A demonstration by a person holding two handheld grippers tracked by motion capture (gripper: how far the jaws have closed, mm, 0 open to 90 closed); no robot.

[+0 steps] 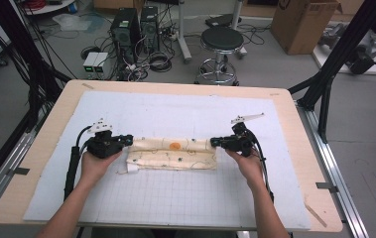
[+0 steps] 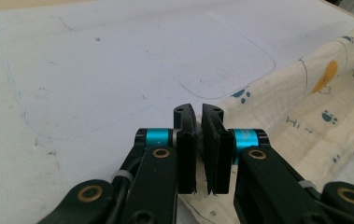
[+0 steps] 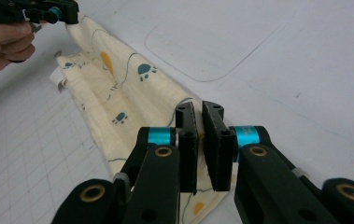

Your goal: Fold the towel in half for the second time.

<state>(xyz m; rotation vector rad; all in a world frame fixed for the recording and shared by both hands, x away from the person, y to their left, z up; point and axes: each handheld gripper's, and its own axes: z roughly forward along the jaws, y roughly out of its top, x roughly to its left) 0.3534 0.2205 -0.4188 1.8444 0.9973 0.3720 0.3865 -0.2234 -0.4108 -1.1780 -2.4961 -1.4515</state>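
A light wooden worktop (image 1: 294,124) with rounded corners is sitting on a grey floor (image 1: 275,69) and is carrying a white gridded mat (image 1: 185,193), with black frame struts (image 1: 342,52) rising at its left and right sides. Beyond the far edge, a round black stool (image 1: 221,40) on a chrome base is standing near two black computer towers (image 1: 136,27) with cables lying tangled around them. A brown cardboard box (image 1: 302,22) is resting on the floor at the far right.
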